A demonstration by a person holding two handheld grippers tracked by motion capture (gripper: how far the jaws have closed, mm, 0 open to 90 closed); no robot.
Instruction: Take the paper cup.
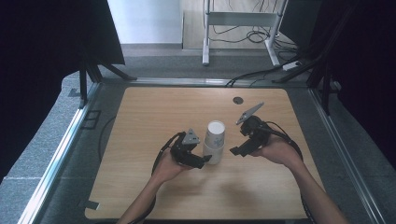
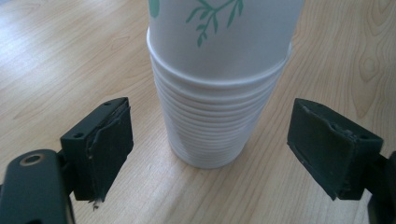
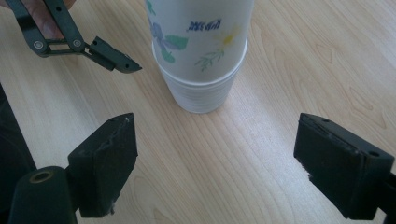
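Note:
A stack of white paper cups [image 1: 214,141] stands on the wooden table [image 1: 149,121], and the top cup carries a leaf and flower print. My left gripper [image 1: 206,159] is at the stack's lower left. In the left gripper view its jaws stand open on either side of the ribbed lower stack [image 2: 210,121], with clear gaps and no contact. My right gripper [image 1: 235,150] is just right of the stack. Its jaws [image 3: 215,140] are open and hold nothing, and the cups [image 3: 201,56] stand a short way ahead. One jaw of the left gripper [image 3: 112,58] shows beside them.
A small dark round grommet [image 1: 238,100] sits near the table's far edge. Metal rails [image 1: 70,135] run along both sides of the table. Beyond the far edge are white desk legs [image 1: 205,32] and cables on the floor.

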